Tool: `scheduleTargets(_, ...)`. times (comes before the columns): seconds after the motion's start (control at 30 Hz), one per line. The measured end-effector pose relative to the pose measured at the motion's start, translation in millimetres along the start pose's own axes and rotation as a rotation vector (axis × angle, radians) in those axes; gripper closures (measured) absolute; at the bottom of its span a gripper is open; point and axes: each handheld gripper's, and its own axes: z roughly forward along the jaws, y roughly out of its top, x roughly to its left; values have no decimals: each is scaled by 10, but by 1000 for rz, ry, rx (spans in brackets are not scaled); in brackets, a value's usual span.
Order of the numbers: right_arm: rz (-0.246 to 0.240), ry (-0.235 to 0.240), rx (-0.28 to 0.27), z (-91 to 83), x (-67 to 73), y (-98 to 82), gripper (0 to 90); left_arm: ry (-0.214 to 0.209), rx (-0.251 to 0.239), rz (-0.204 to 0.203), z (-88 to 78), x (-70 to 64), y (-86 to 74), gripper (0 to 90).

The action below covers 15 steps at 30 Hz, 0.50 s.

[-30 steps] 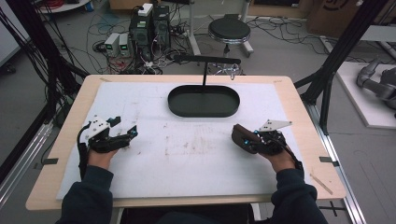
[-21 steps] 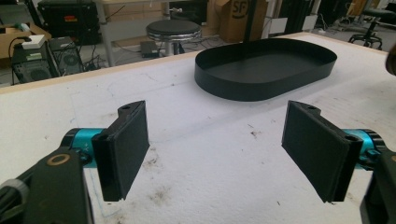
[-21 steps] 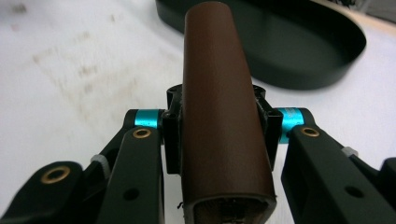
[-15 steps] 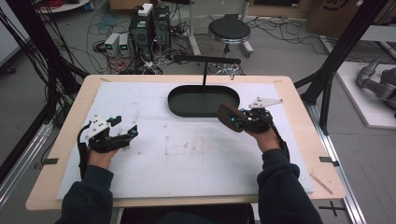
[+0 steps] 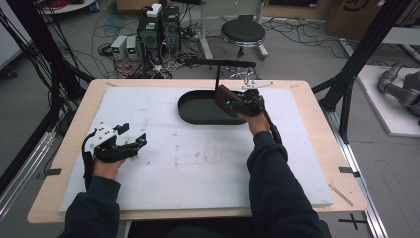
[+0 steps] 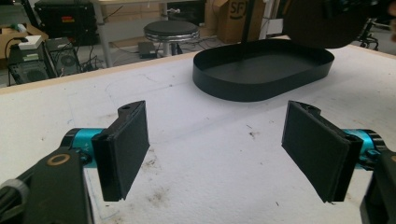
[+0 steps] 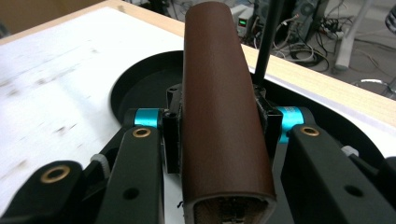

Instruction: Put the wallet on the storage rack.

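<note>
A brown leather case [image 7: 224,116] is pinched between the jaws of the right gripper [image 5: 236,103], held over the black oval tray [image 5: 198,113] at upper centre of the high view. The left gripper [image 5: 132,141] is parked lower left on the white mat [image 5: 208,158], jaws spread wide, nothing between them. "SF" can be read on a cardboard box [image 6: 233,18] at the top of the left gripper view.

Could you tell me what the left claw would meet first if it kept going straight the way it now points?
Probably the black oval tray: the open left claw looks along bare white table surface toward it, though depth is unclear.
</note>
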Motion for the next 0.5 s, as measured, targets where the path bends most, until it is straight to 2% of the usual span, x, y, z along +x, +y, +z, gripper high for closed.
scheduleTargets(0.07, 22, 2, 5, 103, -19, 11, 637, 0, 0, -3, 0, 4, -2, 229)
scheduleTargets(0.17, 37, 3, 41, 287, -27, 8, 637, -1, -2, -2, -3, 11, -2, 229)
scheduleTargets(0.2, 50, 16, 60, 352, -33, 7, 638, 0, -1, -3, -5, 11, -2, 229)
scheduleTargets(0.27, 59, 13, 58, 451, -17, -23, 637, 0, 0, -2, -11, 15, -2, 229)
scheduleTargets(0.37, 119, 41, 89, 608, -42, -109, 635, 1, 0, -2, -15, 17, -4, 229)
scheduleTargets(0.47, 138, 32, 102, 646, -59, -152, 616, 4, -1, -4, -23, 20, -7, 228)
scheduleTargets(0.5, 143, 23, 98, 640, -66, -153, 574, 5, 0, -3, -26, 24, -8, 228)
